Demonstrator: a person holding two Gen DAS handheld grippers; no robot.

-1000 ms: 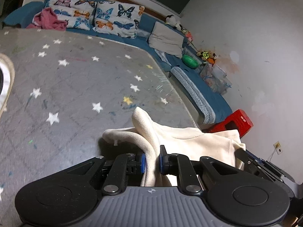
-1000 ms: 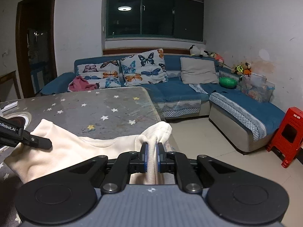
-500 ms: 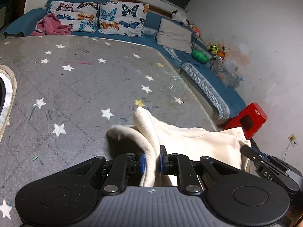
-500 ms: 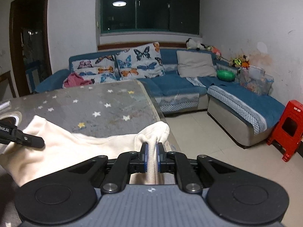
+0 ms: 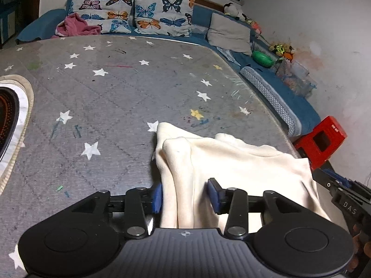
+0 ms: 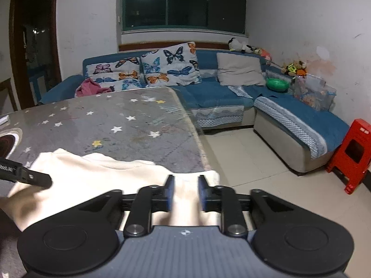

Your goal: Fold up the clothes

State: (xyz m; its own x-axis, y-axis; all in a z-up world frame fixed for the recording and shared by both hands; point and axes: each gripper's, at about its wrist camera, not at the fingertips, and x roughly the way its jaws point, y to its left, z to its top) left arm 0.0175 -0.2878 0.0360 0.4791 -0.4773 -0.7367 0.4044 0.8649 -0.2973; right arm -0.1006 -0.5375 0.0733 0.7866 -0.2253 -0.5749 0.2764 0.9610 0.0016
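Note:
A cream fleece garment (image 5: pixel 231 162) lies on the grey star-patterned table (image 5: pixel 116 97) near its front right corner. My left gripper (image 5: pixel 184 197) is open, its blue pads apart on either side of a bunched fold at the garment's left end. My right gripper (image 6: pixel 184 193) is also open, with the garment's right end (image 6: pixel 185 199) lying loose between its pads at the table's edge (image 6: pixel 199 143). The garment (image 6: pixel 97 178) spreads flat to the left in the right wrist view. Each gripper's tip shows in the other's view.
A blue corner sofa (image 6: pixel 220 95) with butterfly cushions (image 6: pixel 171 64) stands behind the table. A red stool (image 6: pixel 352 153) is on the tiled floor at right. A round dark mat (image 5: pixel 7 115) lies at the table's left side. A pink cloth (image 5: pixel 74 25) lies on the sofa.
Both grippers have opened and let go of the garment. The raised folds have dropped and the cloth now lies lower on the table.

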